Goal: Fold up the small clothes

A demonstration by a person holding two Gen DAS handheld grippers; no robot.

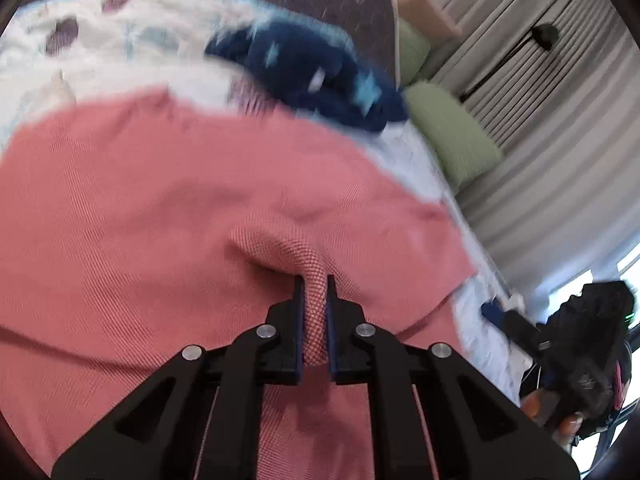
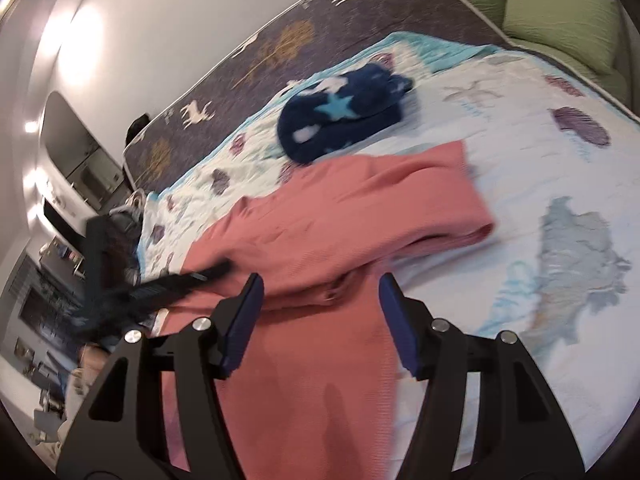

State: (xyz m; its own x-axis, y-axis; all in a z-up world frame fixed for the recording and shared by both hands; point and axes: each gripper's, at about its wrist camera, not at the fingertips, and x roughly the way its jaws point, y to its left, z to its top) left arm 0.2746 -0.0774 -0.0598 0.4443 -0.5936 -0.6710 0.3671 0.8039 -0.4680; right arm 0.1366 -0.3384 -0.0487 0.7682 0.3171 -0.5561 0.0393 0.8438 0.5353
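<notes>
Bed point(image 2: 560, 220): fills most of both views. Covered by a white quilt point(image 2: 520, 152) printed with pale sea motifs and purple shells, turquoise at its far edge; beyond that a dark grey cover point(image 2: 320, 28) with cream deer and ochre trees.

Curtain point(image 1: 540, 128): grey, pleated, along the far side of the bed in the left wrist view.

Pink garment point(image 2: 340, 220): coral waffle-weave cloth, the largest loose item, spread across the near half of the quilt. One part lies doubled over, with a rolled fold at its right edge. In the left wrist view it takes up most of the frame point(image 1: 160, 220), a ridge of cloth drawn up into the claw.

Green pillows point(image 2: 560, 20): two or more at the head of the bed.

Navy garment point(image 2: 340, 120): dark blue fleece with light blue and white stars, bundled on the quilt just beyond the pink garment; whether the two touch cannot be told.

Left claw point(image 1: 315, 280): fingers nearly together, pinching a narrow pleat of the pink garment between the blue pads. Seen blurred at lower left of the right wrist view.

Right claw point(image 2: 320, 288): jaws spread wide, holding nothing, poised above the near part of the pink garment.
</notes>
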